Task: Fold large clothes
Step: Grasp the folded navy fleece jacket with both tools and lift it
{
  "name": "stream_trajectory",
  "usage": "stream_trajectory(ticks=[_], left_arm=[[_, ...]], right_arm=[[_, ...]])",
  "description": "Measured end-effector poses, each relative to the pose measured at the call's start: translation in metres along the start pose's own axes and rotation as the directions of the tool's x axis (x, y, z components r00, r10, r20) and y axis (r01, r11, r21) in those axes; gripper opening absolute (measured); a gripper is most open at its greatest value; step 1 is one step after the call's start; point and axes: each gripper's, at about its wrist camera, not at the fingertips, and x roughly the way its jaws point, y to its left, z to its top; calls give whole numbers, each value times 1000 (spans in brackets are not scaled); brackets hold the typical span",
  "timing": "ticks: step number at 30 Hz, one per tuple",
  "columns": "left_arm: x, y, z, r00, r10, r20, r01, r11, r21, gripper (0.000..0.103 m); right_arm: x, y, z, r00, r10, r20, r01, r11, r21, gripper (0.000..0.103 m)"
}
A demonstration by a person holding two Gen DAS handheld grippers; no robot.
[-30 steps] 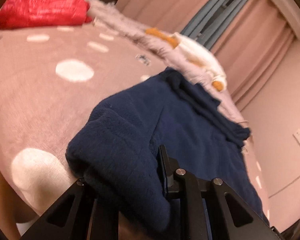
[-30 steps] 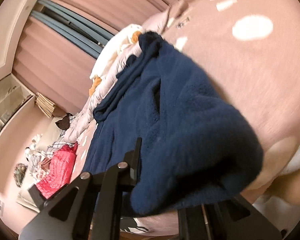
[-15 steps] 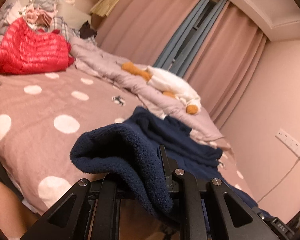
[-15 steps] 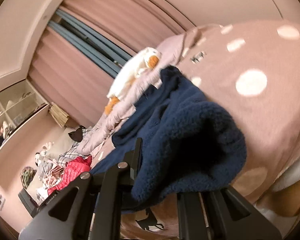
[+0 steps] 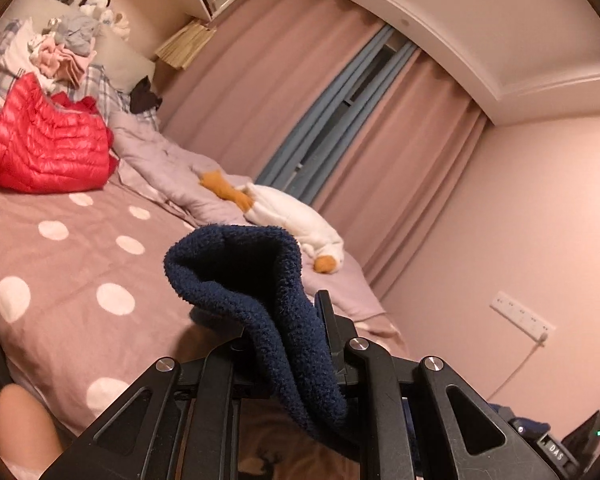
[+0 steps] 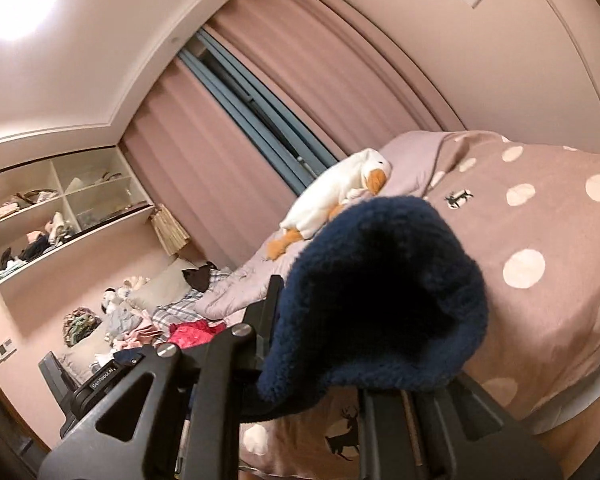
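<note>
A navy fleece garment [image 5: 240, 272] bulges up in a thick fold in front of my left gripper [image 5: 280, 328], which is shut on it. The cloth drapes down between the black fingers [image 5: 332, 332] and hides the far side of the grip. In the right wrist view the same navy fleece [image 6: 380, 280] billows over my right gripper [image 6: 324, 344]. Its jaws are opening slightly, with the cloth still pinched between them. Both grippers are held above the pink polka-dot bed cover [image 5: 60, 280], pointing about level. The rest of the garment hangs below, out of sight.
A red puffer jacket [image 5: 48, 148] and a heap of clothes lie by the pillows. A white goose plush [image 5: 292, 216] rests on a lilac quilt [image 5: 160, 160] along the curtained window side. A person's leg [image 5: 20, 428] stands at the bed's near edge. A wall socket [image 5: 520, 316] is at the right.
Both grippers have risen and tipped up toward level, taking the navy fleece with them. It lay spread on the bed before and now hangs from both grips.
</note>
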Motion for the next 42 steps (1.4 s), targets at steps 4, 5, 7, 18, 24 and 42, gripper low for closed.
stream_trajectory(ticks=[4, 5, 7, 18, 24, 42], left_arm=[[23, 3, -9, 997, 67, -39, -66, 997, 27, 16], [24, 2, -11, 996, 70, -51, -68, 997, 26, 16], [30, 6, -13, 995, 74, -66, -73, 997, 20, 16], [63, 10, 2, 995, 97, -28, -96, 995, 38, 16], [120, 3, 13, 994, 109, -26, -106, 989, 107, 16], [281, 34, -34, 960, 181, -213, -136, 968, 212, 17]], right_arm=[[21, -10, -4, 997, -65, -36, 65, 998, 11, 16], [22, -12, -6, 995, -83, -53, 84, 996, 10, 16], [28, -15, -7, 994, -84, -72, 85, 996, 11, 16], [65, -11, 17, 994, -98, -56, 93, 992, -87, 17], [122, -20, 46, 987, -131, -95, 118, 984, -131, 17], [272, -107, 34, 884, -393, -251, 355, 917, -183, 22]])
